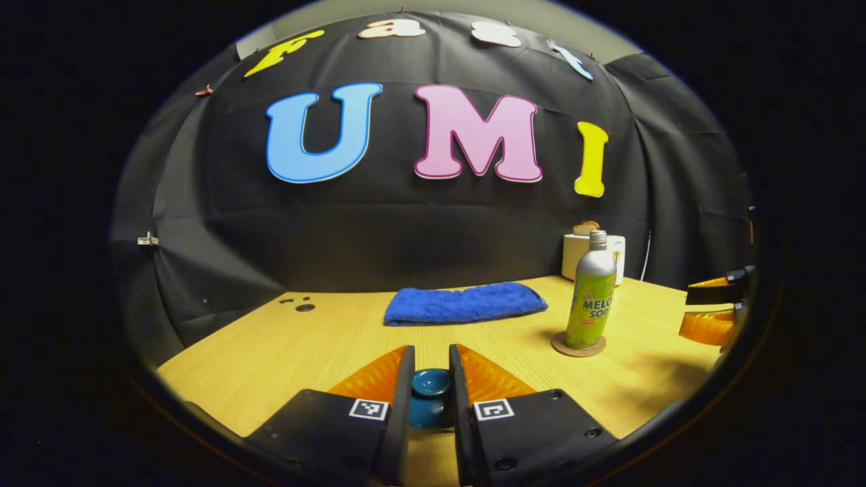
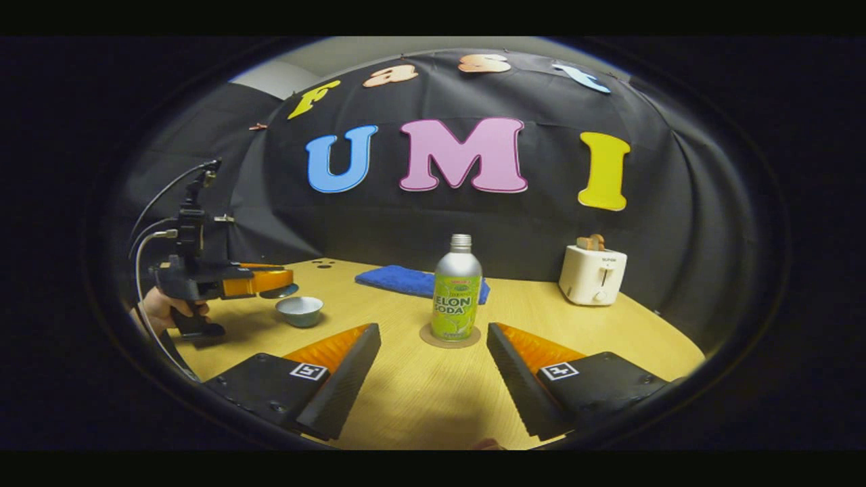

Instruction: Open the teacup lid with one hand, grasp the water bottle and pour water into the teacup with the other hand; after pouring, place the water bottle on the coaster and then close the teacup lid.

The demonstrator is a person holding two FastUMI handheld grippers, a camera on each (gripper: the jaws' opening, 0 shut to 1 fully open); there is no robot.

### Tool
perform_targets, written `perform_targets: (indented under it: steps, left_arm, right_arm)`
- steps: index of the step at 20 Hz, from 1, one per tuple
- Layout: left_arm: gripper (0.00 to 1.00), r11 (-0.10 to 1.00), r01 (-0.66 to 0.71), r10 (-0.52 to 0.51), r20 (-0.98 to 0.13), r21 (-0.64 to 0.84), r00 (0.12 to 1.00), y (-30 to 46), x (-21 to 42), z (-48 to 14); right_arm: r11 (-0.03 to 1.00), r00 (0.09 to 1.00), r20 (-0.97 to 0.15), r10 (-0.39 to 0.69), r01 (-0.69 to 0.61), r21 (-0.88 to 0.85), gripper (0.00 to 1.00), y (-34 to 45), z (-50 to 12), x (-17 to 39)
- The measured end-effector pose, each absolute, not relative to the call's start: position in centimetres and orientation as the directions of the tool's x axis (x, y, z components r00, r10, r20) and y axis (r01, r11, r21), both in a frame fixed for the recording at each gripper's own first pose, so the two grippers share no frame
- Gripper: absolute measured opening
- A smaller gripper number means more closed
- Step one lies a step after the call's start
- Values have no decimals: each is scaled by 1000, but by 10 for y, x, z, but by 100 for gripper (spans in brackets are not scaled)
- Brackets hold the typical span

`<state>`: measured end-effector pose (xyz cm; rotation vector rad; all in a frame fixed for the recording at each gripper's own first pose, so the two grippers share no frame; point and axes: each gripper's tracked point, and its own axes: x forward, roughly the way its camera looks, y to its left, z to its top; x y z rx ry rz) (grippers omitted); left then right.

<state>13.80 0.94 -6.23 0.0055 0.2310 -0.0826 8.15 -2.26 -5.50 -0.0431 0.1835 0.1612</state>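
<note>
Left gripper (image 1: 431, 379): fingers clamped on the knob of the teacup lid (image 1: 431, 382); seen from the right gripper view (image 2: 270, 283) it holds the lid (image 2: 279, 291) lifted just above the teacup (image 2: 300, 310), a hand (image 2: 162, 308) on its handle.
Right gripper (image 2: 433, 358): jaws spread wide, nothing between them, short of the bottle.
Water bottle (image 2: 457, 288): upright on the round coaster (image 2: 450, 336), cap on; teacup to its left.
Blue towel (image 2: 413, 281): behind the bottle.
Toaster (image 2: 593, 273): right of the bottle, near the wall.
Table (image 2: 419, 399): light wood.
</note>
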Motion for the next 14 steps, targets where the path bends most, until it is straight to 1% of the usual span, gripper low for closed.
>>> perform_targets:
  steps: [1, 2, 7, 8, 9, 10, 14]
  left_arm:
    - [34, 996, 89, -86, -231, 3, 969, 6, 141, -64]
    - [32, 995, 95, -90, -234, 10, 968, 3, 143, -66]
    - [32, 993, 118, -107, -258, 26, 960, -9, 154, -74]
    - [34, 992, 120, -107, -266, 33, 958, -10, 155, -77]
    - [32, 992, 118, -103, -276, 40, 955, -11, 156, -80]
    - [32, 992, 117, -99, -288, 45, 953, -11, 156, -83]
    - [33, 993, 110, -92, -308, 41, 947, -12, 157, -93]
  right_arm:
    - [986, 968, -189, 163, -167, -4, 98, -22, -59, 81]
    - [985, 965, -198, 169, -170, 15, 98, -21, -63, 80]
    - [982, 953, -235, 190, -186, 40, 98, -20, -78, 83]
    - [980, 952, -234, 197, -192, 42, 98, -18, -78, 82]
    - [979, 951, -232, 202, -198, 42, 96, -17, -78, 83]
    - [978, 950, -231, 210, -207, 39, 98, -14, -79, 83]
    - [976, 950, -226, 216, -211, 49, 98, -12, -81, 83]
